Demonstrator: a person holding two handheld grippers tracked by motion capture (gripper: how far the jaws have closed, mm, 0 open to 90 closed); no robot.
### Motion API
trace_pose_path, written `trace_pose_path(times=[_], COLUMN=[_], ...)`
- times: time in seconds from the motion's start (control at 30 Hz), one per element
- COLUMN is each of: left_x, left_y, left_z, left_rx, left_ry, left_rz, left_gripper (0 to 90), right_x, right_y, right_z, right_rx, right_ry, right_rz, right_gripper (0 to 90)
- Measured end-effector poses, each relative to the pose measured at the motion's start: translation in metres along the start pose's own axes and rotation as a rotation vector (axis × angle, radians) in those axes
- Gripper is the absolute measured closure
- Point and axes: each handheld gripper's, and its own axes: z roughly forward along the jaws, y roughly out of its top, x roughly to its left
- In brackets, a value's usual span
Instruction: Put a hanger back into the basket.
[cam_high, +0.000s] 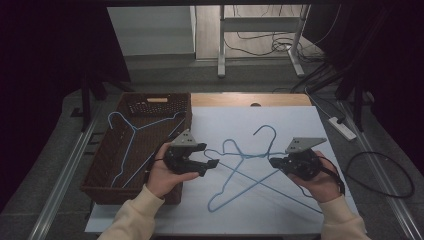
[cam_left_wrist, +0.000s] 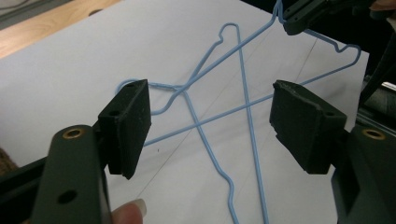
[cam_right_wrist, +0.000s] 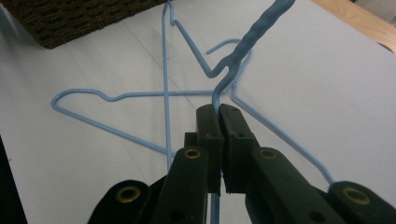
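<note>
Two blue wire hangers lie crossed on the white sheet (cam_high: 300, 125). My right gripper (cam_high: 272, 161) is shut on the wire just below the twisted neck of one hanger (cam_high: 265, 131); in the right gripper view the jaws (cam_right_wrist: 219, 114) pinch that wire, and the neck (cam_right_wrist: 252, 35) rises beyond them. The other hanger (cam_high: 231, 145) has its hook near my left gripper (cam_high: 211, 155), which stands open. In the left gripper view the gripper (cam_left_wrist: 215, 126) hovers over the crossed wires (cam_left_wrist: 246, 108) with nothing between its pads (cam_left_wrist: 130, 123). The right gripper's tip (cam_left_wrist: 303, 16) shows at that view's top right.
A brown woven basket (cam_high: 155, 98) stands at the table's left with a third blue hanger (cam_high: 131, 131) inside; its corner (cam_right_wrist: 70, 18) shows in the right gripper view. Bare wood (cam_high: 240, 99) runs along the table's far edge. Cables and a power strip (cam_high: 342, 127) lie on the floor to the right.
</note>
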Motion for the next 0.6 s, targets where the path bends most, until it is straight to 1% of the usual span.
trace_pose_path(times=[0.1, 0.17, 0.2, 0.23, 0.33, 0.5, 0.6], left_x=[0.000, -0.002, -0.002, -0.003, -0.005, -0.005, -0.005], left_y=[0.009, 0.017, 0.017, 0.020, 0.026, 0.033, 0.035], left_z=[0.011, 0.023, 0.023, 0.027, 0.038, 0.054, 0.062], left_rx=[0.031, 0.064, 0.064, 0.069, 0.093, 0.121, 0.138], left_ry=[-0.014, -0.026, -0.026, -0.032, -0.040, -0.030, -0.021], left_rz=[0.009, 0.031, 0.031, 0.036, 0.065, 0.110, 0.146], left_gripper=[30.1, 30.0, 30.0, 30.0, 30.2, 31.6, 33.4], right_x=[0.001, 0.002, 0.002, 0.003, 0.004, 0.004, 0.003], right_y=[0.000, 0.002, 0.002, 0.003, 0.005, 0.006, 0.006], right_z=[0.000, -0.002, -0.002, -0.004, -0.009, -0.019, -0.023], right_rx=[-0.001, -0.004, -0.004, -0.008, -0.020, -0.048, -0.057], right_ry=[0.007, 0.011, 0.011, 0.010, 0.013, 0.023, 0.031], right_rz=[-0.003, -0.014, -0.014, -0.017, -0.025, -0.028, -0.031], right_gripper=[88.3, 88.3, 88.3, 88.3, 88.4, 88.3, 88.3])
